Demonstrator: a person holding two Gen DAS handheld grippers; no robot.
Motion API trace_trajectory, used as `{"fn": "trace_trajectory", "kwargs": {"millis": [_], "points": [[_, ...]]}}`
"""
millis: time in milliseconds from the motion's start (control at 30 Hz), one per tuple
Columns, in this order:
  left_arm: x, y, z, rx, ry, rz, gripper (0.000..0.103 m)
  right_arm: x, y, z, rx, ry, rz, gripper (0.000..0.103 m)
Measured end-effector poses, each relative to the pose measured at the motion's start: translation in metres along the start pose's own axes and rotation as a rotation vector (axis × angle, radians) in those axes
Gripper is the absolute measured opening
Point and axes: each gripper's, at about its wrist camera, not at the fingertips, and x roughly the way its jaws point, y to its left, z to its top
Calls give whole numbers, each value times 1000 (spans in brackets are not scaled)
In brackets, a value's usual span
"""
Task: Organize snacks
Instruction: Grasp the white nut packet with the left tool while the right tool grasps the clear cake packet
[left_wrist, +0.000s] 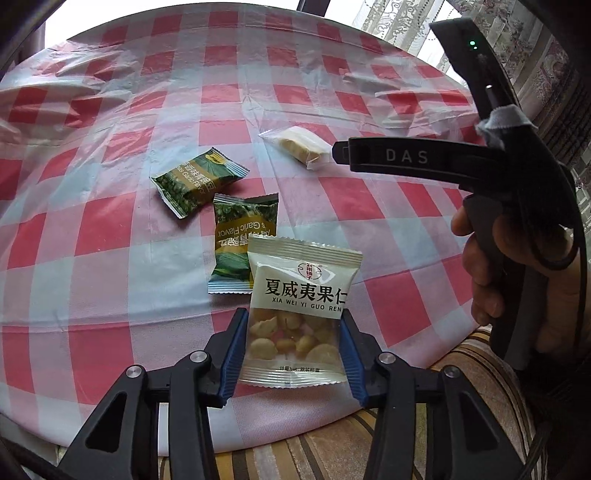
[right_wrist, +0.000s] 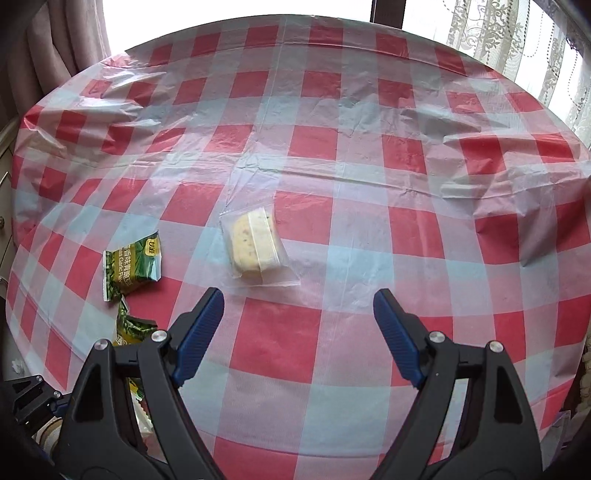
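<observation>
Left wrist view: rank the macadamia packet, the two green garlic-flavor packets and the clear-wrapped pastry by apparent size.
1. macadamia packet, though nearest the camera
2. The two green garlic-flavor packets look alike; no ranking
3. clear-wrapped pastry, farthest

Thin glossy plastic tablecloth (right_wrist: 314, 155), creased. Glossy foil-like nut packet (left_wrist: 301, 295) with a clear window; at its 11 o'clock, shiny green pea packets (left_wrist: 199, 181). Clear film wraps the pastry (right_wrist: 255, 247). Ribbed blue pads (right_wrist: 201, 332), matt.
</observation>
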Motion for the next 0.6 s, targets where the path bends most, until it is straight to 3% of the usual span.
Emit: {"fn": "trace_trajectory", "kwargs": {"millis": [133,267,500,600], "points": [[-19,4,1,-33,-97,-19,47,13,9,11,-22,-8,10,85],[-30,22,7,-136,-187,1,47,27,19,19,-50,-3,11,81],[-25,59,11,-316,-190,37,47,50,25,25,-63,36,12,64],[-24,60,10,-318,-185,38,47,52,25,24,-57,33,39,47]]}}
